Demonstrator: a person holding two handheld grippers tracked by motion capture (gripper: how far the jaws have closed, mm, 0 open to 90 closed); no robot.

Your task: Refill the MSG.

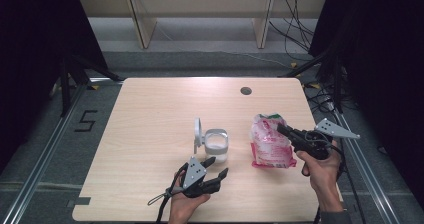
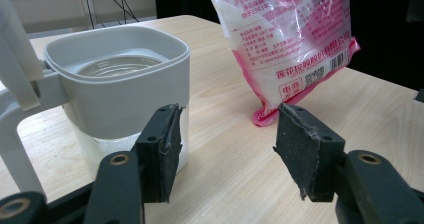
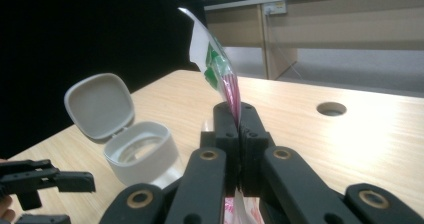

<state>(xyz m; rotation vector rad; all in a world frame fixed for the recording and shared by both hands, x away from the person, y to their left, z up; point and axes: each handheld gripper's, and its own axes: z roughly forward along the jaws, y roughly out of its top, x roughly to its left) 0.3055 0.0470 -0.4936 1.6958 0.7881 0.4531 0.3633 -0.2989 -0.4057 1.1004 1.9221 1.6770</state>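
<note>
Counter (image 1: 150, 134): pale wood, with a round cable hole (image 1: 245, 90) near the far edge, well beyond both sets of fingers.

Bag (image 1: 270, 143): pink-and-white printed pouch of white grains with a green top edge. Its upper edge is pinched between the right gripper's (image 1: 281, 129) fingers, which are clenched tight on the film. The body hangs below them with its bottom corner at or just off the counter; contact cannot be told. Held by the top, probably so the weight settles downward and the mouth stays up, ready to be carried to the container.

Container (image 1: 216, 146): white square tub, part-filled with white contents, standing upright just ahead of the left gripper's (image 1: 216, 167) fingers. Its hinged lid (image 1: 198, 130) is flipped up on the side away from the bag, leaving the opening clear to receive contents.

Left gripper: fingers (image 2: 162, 149) released, spread apart with nothing between them; one sits just beside the tub wall, likely poised to steady it.
</note>
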